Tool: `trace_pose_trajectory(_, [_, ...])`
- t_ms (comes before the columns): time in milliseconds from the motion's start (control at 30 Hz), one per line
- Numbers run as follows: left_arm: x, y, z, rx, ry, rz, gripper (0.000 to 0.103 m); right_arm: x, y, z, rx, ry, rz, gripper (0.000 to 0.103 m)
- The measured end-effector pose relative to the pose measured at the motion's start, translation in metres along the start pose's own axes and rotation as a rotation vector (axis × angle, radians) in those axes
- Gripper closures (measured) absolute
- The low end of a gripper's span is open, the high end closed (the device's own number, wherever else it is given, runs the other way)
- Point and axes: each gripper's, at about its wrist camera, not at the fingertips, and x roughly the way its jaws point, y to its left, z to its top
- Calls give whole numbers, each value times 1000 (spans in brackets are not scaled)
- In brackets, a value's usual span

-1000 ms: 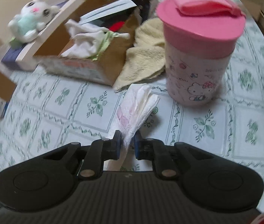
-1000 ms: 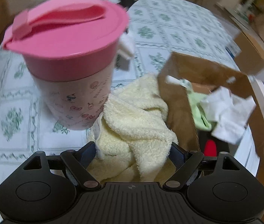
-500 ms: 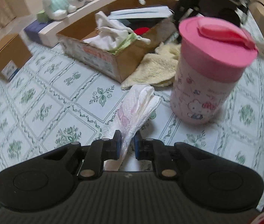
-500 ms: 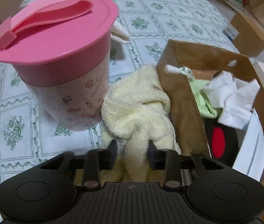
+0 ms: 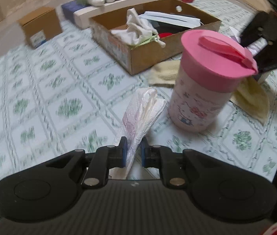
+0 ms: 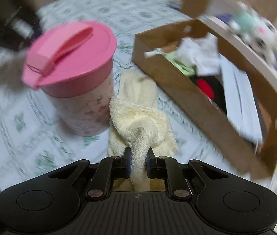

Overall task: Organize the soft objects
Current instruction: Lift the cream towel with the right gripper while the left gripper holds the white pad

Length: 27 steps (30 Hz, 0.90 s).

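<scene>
Terry towel (image 6: 138, 117), pale yellow, nubby, bunched at six o'clock of right-wrist view; right gripper (image 6: 138, 163), jaws just closing, pinches one fold. Left gripper (image 5: 133, 152) clenched on thin crinkled white tissue (image 5: 142, 111). Smooth pink-lidded cup (image 5: 207, 82) at two o'clock; cardboard box (image 5: 148, 56) at twelve.

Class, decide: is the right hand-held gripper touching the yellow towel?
Touching. The right wrist view shows the right hand-held gripper with both fingers pinching a fold of the towel.
</scene>
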Motion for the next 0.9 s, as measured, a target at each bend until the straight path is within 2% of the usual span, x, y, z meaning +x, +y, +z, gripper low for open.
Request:
trace_pose_trajectory(100, [-10,-10,-10,-64,-10,15,91,-13,13,-16,146,-32,17,89])
trace_pose_trajectory(233, [-25,-29,-25,-134,-35,17,91,-16,40,-42,217,-42,42,89])
trace_pose_trajectory(333, [-32,-47,-34,-153,-49,15,91,-21,54,-60,206,-56,65,88])
trace_pose_trajectory(433, [-35,-60,-41,-171,-54,9,91,-28,59,-70,123,-69,70,85])
trace_pose_trajectory(467, [-35,-64,-43,-170,-53,9,91,-32,61,-73,76,-73,66,77])
trace_pose_trajectory(500, [-36,-67,-44,-169,-50,9,91,-38,63,-74,26,-73,53,61])
trace_pose_trajectory(533, [-37,-69,-46,-169,-49,9,91,-43,67,-76,-28,-79,34,50])
trace_pose_trajectory(567, [-38,-72,-47,-167,-48,12,91,-51,69,-77,-89,-95,16,29])
trace_pose_trajectory(600, [-40,-74,-48,-163,-46,17,91,-60,72,-81,-148,-121,7,22])
trace_pose_trajectory(667, [-43,-76,-50,-157,-41,28,91,-72,77,-86,-266,-148,11,18])
trace_pose_trajectory(767, [-45,-78,-51,-143,-28,55,91,-76,92,-96,-494,-133,20,14])
trace_pose_trajectory(900, [-44,-83,-53,-124,-21,81,91,-57,119,-115,-844,-88,4,11])
